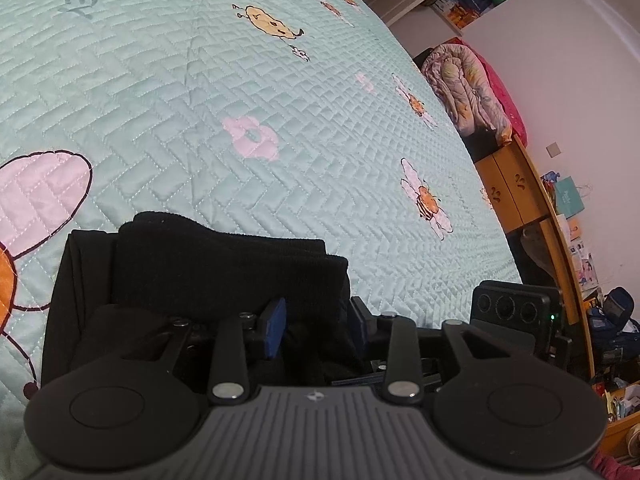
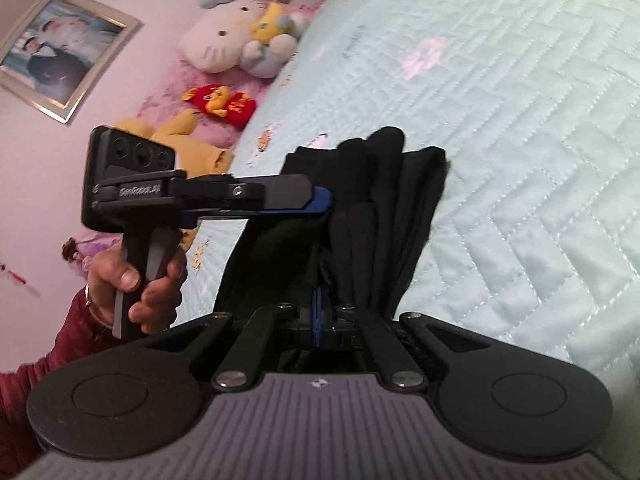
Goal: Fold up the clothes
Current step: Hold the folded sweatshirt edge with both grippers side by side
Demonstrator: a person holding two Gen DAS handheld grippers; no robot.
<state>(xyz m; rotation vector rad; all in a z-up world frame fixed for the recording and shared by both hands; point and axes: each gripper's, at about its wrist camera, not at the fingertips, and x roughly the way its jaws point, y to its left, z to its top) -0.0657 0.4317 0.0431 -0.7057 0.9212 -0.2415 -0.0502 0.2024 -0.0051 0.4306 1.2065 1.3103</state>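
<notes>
Black garment [image 1: 224, 264] lies folded in bundle on quilted bedspread [image 1: 280, 100]; left gripper [image 1: 318, 330] released, pads apart around cloth, not pressing; right gripper [image 2: 318, 316] clenched on bunched fabric edge — better lower it flat, release only when layers align.

One folded black fabric garment [image 1: 224, 268] lies on the mint-green quilted bedspread [image 1: 200, 92]. Two black two-finger grippers work it. Four plush toys sit along the bed's far edge.
</notes>
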